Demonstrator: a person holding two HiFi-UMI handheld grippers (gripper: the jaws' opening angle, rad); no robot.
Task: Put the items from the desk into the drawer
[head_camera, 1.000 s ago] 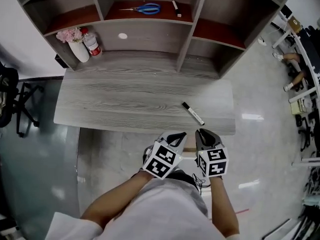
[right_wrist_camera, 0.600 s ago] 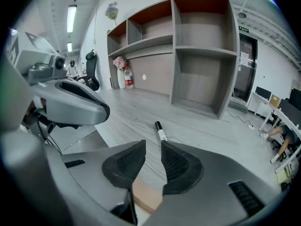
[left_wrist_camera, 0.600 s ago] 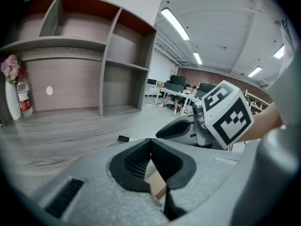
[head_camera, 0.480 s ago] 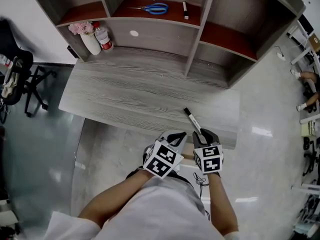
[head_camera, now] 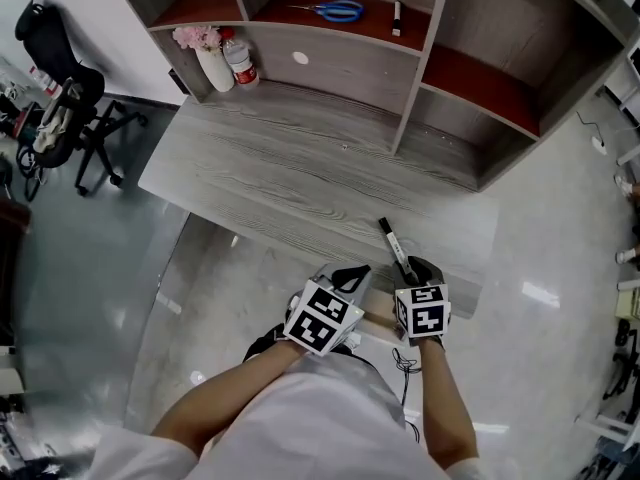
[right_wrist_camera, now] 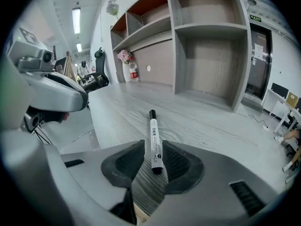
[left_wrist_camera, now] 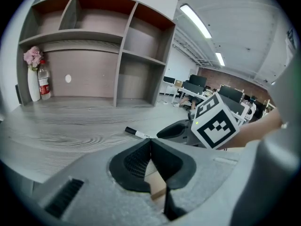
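Right gripper view: marker (right_wrist_camera: 154,138) between parted jaws, print unreadable.

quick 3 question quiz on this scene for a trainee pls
1. True or false: the left gripper has its jaws together with nothing between them.
2. Where is the marker? A) held up in the air B) lying on the desk, between the right gripper's parted jaws C) clamped in the left gripper
3. Fill in: the blue-handled tool on the upper shelf is a pair of ____.
Key: 1 true; 2 B; 3 scissors.
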